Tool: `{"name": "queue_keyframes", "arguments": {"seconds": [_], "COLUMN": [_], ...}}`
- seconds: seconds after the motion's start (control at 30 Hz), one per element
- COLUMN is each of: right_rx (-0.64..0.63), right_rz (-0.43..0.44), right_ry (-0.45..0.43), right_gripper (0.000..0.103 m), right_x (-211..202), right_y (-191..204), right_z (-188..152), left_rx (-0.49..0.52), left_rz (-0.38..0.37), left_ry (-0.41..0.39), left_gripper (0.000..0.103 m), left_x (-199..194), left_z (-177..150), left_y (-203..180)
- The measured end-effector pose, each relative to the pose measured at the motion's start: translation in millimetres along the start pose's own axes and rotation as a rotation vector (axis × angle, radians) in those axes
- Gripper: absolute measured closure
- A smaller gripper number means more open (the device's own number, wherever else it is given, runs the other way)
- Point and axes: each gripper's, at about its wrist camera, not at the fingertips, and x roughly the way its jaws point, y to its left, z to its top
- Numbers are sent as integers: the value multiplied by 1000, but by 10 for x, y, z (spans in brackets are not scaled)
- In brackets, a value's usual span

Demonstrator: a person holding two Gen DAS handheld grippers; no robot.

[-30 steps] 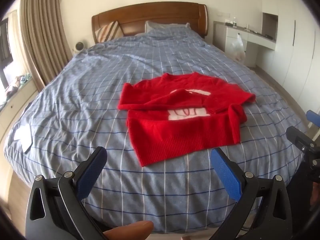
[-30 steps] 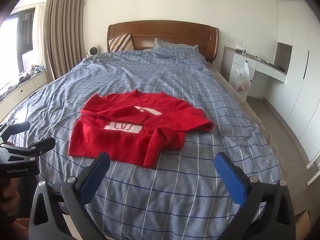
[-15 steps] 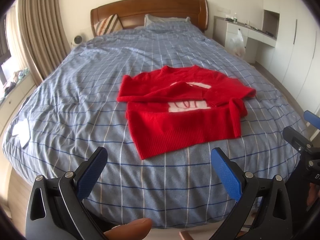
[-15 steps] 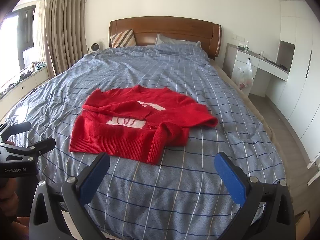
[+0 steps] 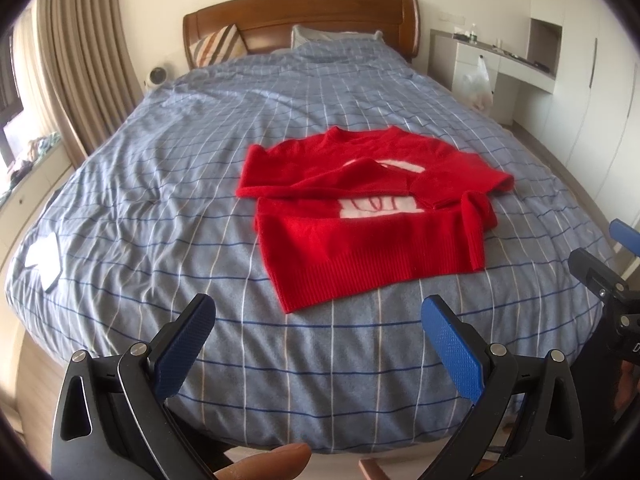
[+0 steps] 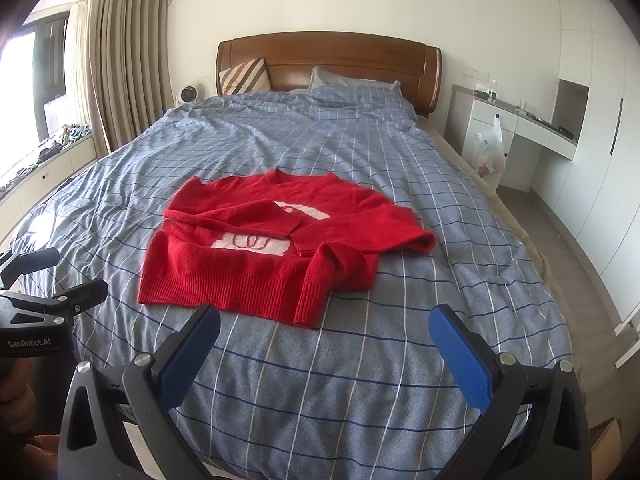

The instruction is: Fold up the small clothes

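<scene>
the red sweater (image 5: 372,216) lies on the bed (image 5: 160,168), beyond both wide-open, empty hand-held grippers (image 5: 318,320) (image 6: 324,326), looking slightly nearer than before.

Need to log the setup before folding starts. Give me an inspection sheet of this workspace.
Surface: bed with a blue checked cover, lightly wrinkled.
Job's things: one red sweater lying flat mid-bed, both sleeves already crossed over its front, hem toward the camera.
Clutter: small white item near the cover's left edge; striped cushion and grey pillow at the wooden headboard.
Grippers: left tool open, empty, short of the hem; right tool open, empty, also clear of the sweater.
Cables: nothing seen.
Surroundings: beige curtains and window to the left; white desk with a hanging plastic bag and wardrobes to the right.
</scene>
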Motion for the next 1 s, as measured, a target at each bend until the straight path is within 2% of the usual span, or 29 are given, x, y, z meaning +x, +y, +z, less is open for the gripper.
{"name": "queue_keyframes", "arguments": {"seconds": [1.0], "right_rx": [11], "right_rz": [6], "right_ry": [14], "right_gripper": [0], "right_x": [13], "right_y": [-21], "right_z": [-13], "left_rx": [3], "left_rz": [-1], "left_ry": [5], "left_gripper": [0], "left_x": [4], "left_z": [-24], "left_y": [9]}}
